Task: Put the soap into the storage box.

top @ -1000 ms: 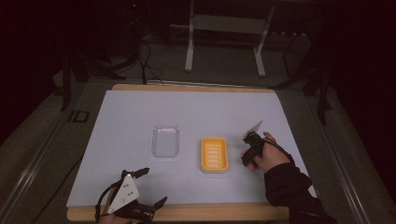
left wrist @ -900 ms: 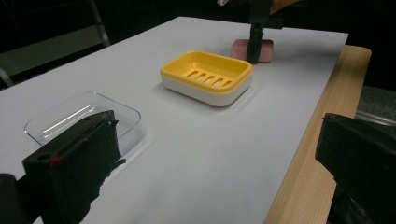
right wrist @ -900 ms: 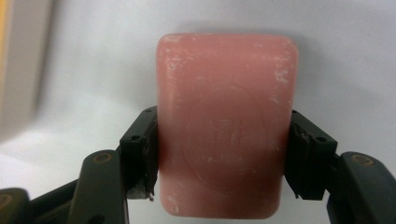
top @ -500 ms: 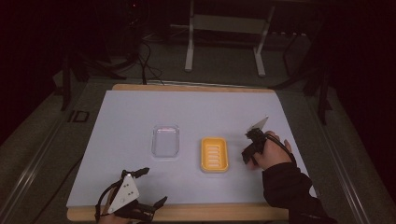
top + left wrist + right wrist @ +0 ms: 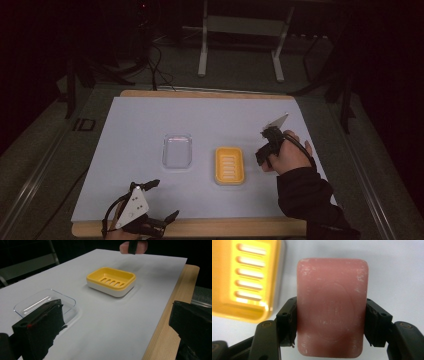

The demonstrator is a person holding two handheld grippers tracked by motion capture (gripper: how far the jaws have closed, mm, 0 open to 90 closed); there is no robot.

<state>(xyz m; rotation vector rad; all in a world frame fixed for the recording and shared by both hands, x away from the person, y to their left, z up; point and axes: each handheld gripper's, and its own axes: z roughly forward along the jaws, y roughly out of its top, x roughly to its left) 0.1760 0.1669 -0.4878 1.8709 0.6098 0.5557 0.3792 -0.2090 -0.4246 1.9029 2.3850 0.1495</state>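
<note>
While the right gripper (image 5: 331,322) points down at the table, its jaws press both long sides of a pink soap bar (image 5: 332,307), closed on it; bar fills the gap, flat face up to the camera. Yellow soap dish (image 5: 244,277) sits at about 10 o'clock from the bar, close beside, not touching. In the high view the right gripper (image 5: 266,152) is at 3 o'clock of the dish (image 5: 229,165); clear lid or tray (image 5: 178,151) at 9 o'clock of the dish. Left gripper (image 5: 159,201) at the near table edge (image 5: 200,227), jaws wide apart, holding nothing, on the white mat (image 5: 150,120)
</note>
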